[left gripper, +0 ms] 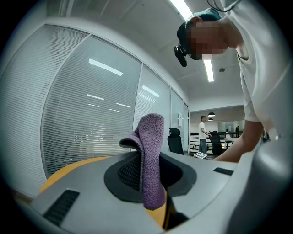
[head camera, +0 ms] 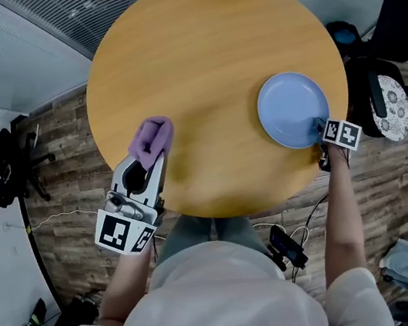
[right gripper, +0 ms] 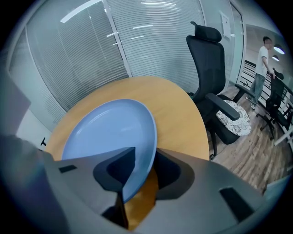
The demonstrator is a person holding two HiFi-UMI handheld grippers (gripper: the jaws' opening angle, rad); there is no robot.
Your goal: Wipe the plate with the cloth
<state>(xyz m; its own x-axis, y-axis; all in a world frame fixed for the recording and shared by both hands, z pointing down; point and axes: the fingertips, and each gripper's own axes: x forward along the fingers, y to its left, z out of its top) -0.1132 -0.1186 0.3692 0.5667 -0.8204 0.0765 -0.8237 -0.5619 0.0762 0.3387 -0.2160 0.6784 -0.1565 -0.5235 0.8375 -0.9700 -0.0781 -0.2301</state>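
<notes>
A light blue plate [head camera: 292, 109] lies on the right side of the round wooden table [head camera: 204, 72]. My right gripper [head camera: 322, 130] is shut on the plate's near rim; in the right gripper view the plate [right gripper: 110, 132] passes edge-on between the jaws of that gripper [right gripper: 135, 176]. A purple cloth [head camera: 150, 138] sits at the table's left, pinched in my left gripper [head camera: 146, 157]. In the left gripper view the cloth [left gripper: 151, 155] stands up out of the shut jaws and folds over at its top.
The table's near edge runs just in front of both grippers. A black office chair [right gripper: 215, 87] with a patterned seat cushion [head camera: 392, 106] stands right of the table. Another chair base [head camera: 8, 161] is at the left. Cables [head camera: 292, 240] lie on the wood floor.
</notes>
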